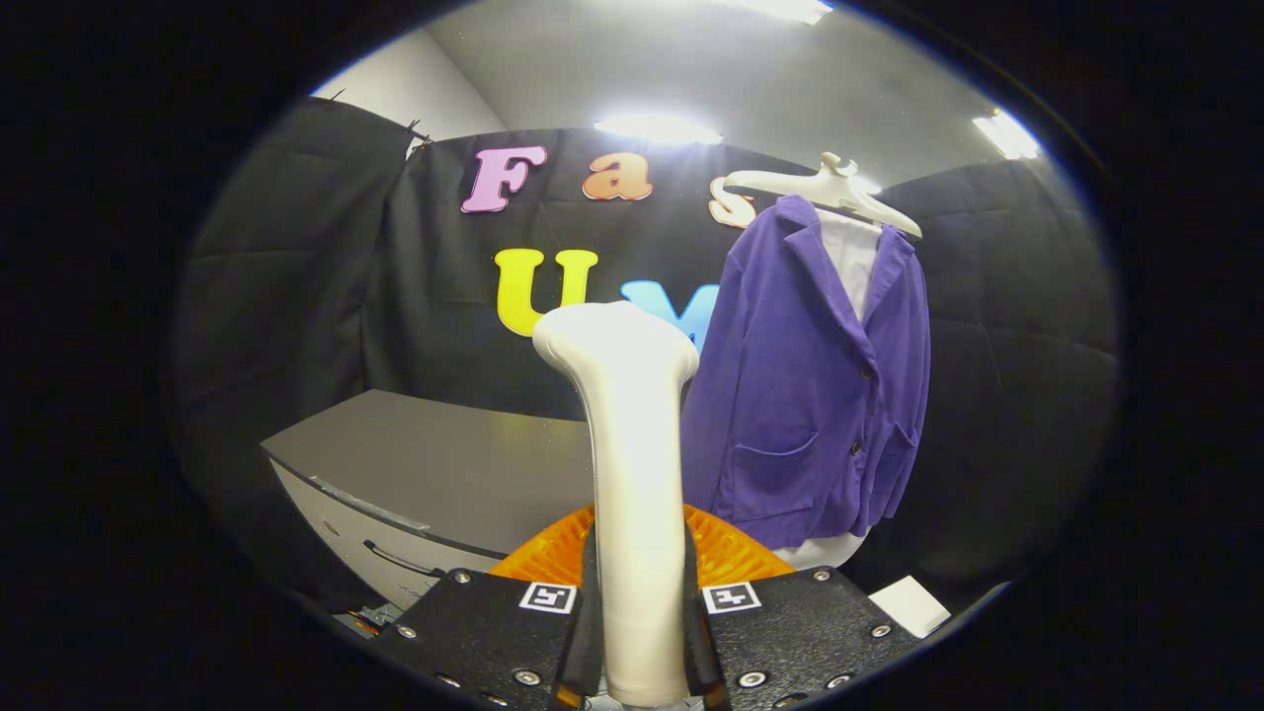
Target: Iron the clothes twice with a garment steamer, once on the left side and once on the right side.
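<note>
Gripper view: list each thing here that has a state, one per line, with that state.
gripper: shut on the steamer handle, both fingers pressing its sides.
garment steamer: held upright between the fingers, head up, not touching the jacket.
purple jacket: hanging on its hanger, buttoned, beyond the fingers.
white hanger: hung up, carrying the jacket.
cabinet drawer: closed.
</note>
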The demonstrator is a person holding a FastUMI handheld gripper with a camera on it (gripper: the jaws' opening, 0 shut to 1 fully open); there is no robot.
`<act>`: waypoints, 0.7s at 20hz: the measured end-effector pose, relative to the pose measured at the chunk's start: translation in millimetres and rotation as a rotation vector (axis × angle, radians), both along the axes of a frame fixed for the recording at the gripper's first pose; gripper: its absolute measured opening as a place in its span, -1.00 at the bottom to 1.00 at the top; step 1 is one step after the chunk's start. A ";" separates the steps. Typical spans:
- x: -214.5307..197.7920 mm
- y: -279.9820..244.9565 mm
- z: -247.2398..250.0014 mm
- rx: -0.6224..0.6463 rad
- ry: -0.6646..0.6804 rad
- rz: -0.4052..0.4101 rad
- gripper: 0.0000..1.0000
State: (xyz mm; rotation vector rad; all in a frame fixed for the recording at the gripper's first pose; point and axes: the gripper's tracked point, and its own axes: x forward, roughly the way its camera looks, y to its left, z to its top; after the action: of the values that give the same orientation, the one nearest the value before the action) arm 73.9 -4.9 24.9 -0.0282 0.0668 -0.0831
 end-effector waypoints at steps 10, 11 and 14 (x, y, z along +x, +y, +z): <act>-68.2 -109.1 46.1 -0.055 -0.119 0.017 -0.36; -75.1 -113.3 54.8 -0.064 -0.139 0.023 -0.36; -89.1 -122.3 76.1 -0.030 -0.178 0.050 -0.36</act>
State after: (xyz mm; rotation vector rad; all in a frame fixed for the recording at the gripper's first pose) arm -15.2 -127.2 101.1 -0.0526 -0.1126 -0.0361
